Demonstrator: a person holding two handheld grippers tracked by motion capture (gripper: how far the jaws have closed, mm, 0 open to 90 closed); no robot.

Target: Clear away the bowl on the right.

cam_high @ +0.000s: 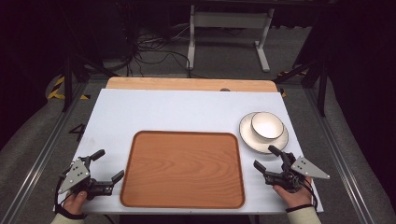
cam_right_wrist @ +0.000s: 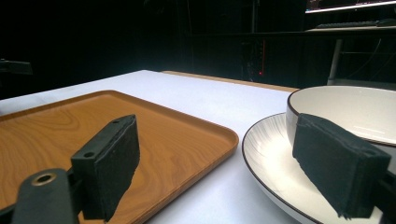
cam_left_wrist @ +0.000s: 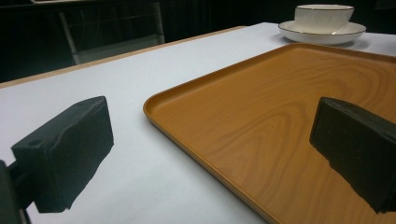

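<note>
Two grippers wait at the bottom of the high view, and nothing has been lifted yet, so the work looks barely begun. At the lower left, the left gripper (cam_high: 106,167) rests on the white bench (cam_high: 177,109) with its jaws wide and nothing between them, just off the left edge of the one wooden tray (cam_high: 183,169), which fills the centre of the frame and carries nothing. At the lower right, the right gripper (cam_high: 265,157) also has its jaws spread wide and empty; it points up toward the one plate (cam_high: 247,135) at the right of the frame, close to its near rim. One white bowl (cam_high: 267,126) sits on that plate. In the right gripper view one jaw stands in front of the bowl (cam_right_wrist: 355,109) and plate (cam_right_wrist: 268,149), but no grip has been taken. Judging from this, gripping the crockery and probably carrying it onto the tray is all still to do.
</note>
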